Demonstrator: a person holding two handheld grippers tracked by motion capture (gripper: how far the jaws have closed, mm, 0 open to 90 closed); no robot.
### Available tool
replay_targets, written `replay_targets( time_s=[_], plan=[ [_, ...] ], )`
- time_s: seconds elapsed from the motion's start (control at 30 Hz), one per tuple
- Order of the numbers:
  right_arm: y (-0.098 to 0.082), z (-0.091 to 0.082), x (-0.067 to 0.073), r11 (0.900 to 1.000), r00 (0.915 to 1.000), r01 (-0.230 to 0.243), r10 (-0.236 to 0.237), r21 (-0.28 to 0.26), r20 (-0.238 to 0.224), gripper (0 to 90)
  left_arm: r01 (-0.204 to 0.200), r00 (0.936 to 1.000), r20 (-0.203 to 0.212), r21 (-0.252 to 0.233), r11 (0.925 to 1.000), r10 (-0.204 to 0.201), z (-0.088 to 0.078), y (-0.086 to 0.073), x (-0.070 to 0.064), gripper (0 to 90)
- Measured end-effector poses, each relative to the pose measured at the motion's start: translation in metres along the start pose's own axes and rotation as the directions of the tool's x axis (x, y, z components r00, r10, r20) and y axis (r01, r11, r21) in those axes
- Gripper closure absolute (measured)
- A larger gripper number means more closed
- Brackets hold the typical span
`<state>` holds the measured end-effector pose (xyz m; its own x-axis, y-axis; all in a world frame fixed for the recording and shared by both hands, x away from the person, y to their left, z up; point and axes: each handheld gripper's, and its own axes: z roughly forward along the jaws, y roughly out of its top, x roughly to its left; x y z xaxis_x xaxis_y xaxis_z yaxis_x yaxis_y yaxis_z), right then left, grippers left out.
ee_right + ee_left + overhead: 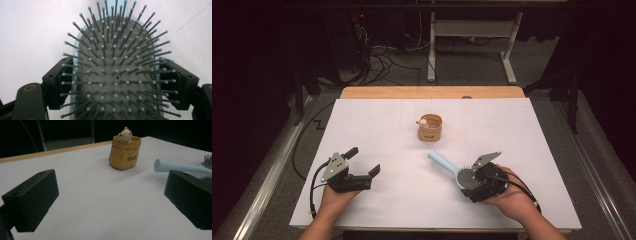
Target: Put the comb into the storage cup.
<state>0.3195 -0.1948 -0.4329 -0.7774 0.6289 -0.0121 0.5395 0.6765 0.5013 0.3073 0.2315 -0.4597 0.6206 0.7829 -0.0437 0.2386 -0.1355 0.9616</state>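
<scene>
Honestly, the brush (457, 172) is clamped by its bristled head in the right gripper (472, 181) near the table's front edge — handle pointed toward the cup (430, 128). With only the rounded sides pinched, it could be twisted or slipped loose if swung. The left gripper (362, 161) is held wide open, empty — no backup.

Light falls from above onto my white table sheet (377, 125), which glows evenly, while the room behind lies almost black. The high view is soft and grainy. In my left gripper view the yellow pouch-shaped cup (124, 153) casts a faint shadow and the near jaws blur. My right gripper view shows the hairbrush (116, 75) bristles sharp, with dim corners.
</scene>
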Motion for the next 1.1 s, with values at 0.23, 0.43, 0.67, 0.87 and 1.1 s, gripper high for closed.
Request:
replay_targets(
  time_s=[0.23,0.43,0.67,0.87,1.1],
  plan=[
    [0.009,-0.003,0.003,1.000,0.9997,0.024,-0.024,-0.002,-0.001,20.9,-0.027,0.9992,-0.030,-0.012,0.9996,0.027,0.003,0.025,0.003,0.0],
    [0.016,-0.004,0.003,0.999,0.9994,0.032,-0.032,0.008,-0.009,20.9,-0.008,0.9989,-0.046,-0.036,0.9993,0.007,0.018,0.029,0.004,0.4],
    [0.024,0.000,0.003,0.999,0.9989,0.042,-0.041,0.017,-0.024,20.9,-0.029,0.9986,-0.046,-0.036,0.9989,0.027,0.030,0.024,-0.008,0.7],
    [0.033,-0.004,0.006,0.999,0.9984,0.052,-0.052,0.017,-0.020,20.9,-0.093,0.9949,-0.039,-0.015,0.9955,0.093,0.028,0.019,-0.020,0.6],
    [0.043,-0.007,0.007,0.997,0.9970,0.071,-0.070,0.016,-0.033,20.9,-0.121,0.9921,-0.034,0.010,0.9926,0.121,0.031,0.009,-0.024,0.6]
  ],
)
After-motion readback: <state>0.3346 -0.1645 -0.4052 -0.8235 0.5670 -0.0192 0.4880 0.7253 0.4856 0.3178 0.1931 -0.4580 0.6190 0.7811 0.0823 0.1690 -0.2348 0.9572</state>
